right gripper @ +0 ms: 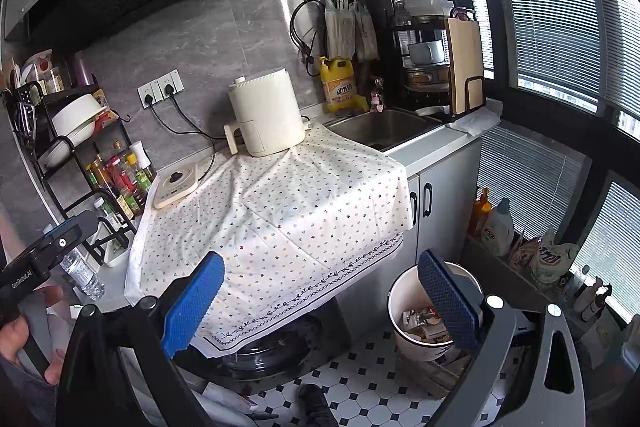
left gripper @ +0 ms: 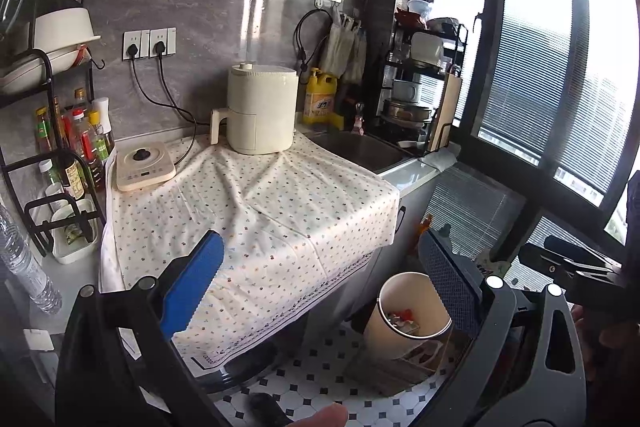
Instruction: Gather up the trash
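1. Our left gripper (left gripper: 320,291) fills the lower frame, blue pads spread wide, empty.
2. Our right gripper (right gripper: 320,299) likewise gapes, empty.
3. Our left hand (right gripper: 24,343) grips its handle, lower left.

Both wrist views look down from near at the cloth-covered counter (left gripper: 256,211) (right gripper: 276,211), sharing the trash bin (left gripper: 404,311) (right gripper: 420,311).

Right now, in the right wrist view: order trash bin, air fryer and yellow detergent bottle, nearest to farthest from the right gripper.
1. Trash bin: on the floor, just behind the right gripper's right-hand finger; scraps inside.
2. Air fryer: mid-counter, at the far end of the dotted cloth.
3. Yellow detergent bottle: against the back wall, left of the sink.
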The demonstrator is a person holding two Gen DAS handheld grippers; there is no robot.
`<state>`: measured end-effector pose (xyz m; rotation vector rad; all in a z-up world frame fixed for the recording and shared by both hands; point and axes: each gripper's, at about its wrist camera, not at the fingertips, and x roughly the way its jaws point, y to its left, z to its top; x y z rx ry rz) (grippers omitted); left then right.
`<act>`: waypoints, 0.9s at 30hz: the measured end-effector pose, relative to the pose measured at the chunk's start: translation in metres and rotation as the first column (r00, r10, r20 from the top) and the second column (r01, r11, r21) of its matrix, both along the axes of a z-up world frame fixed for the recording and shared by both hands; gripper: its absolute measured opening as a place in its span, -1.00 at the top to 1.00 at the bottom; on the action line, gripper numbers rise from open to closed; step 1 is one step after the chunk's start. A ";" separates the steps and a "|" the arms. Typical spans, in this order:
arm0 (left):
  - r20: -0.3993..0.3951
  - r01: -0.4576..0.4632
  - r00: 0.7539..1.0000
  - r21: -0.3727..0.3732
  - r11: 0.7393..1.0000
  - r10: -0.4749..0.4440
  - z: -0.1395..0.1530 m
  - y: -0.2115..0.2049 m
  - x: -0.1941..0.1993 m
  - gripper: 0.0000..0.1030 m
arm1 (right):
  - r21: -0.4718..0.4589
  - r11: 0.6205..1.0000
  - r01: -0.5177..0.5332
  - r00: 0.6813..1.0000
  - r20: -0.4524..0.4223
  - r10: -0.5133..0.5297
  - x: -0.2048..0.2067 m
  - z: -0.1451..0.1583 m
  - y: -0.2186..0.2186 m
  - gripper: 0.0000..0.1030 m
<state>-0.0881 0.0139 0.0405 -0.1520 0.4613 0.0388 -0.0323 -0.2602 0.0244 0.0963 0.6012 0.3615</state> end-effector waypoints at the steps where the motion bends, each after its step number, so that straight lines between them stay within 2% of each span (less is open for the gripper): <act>1: 0.001 0.000 1.000 -0.001 1.000 0.000 0.000 0.001 0.000 -0.88 | 0.001 1.000 0.001 1.000 0.000 -0.001 0.000 -0.001 0.001 -0.85; 27: -0.002 0.009 1.000 -0.003 1.000 -0.009 -0.004 0.014 0.019 -0.88 | -0.003 0.999 0.051 0.999 -0.012 -0.051 0.012 -0.009 0.014 -0.85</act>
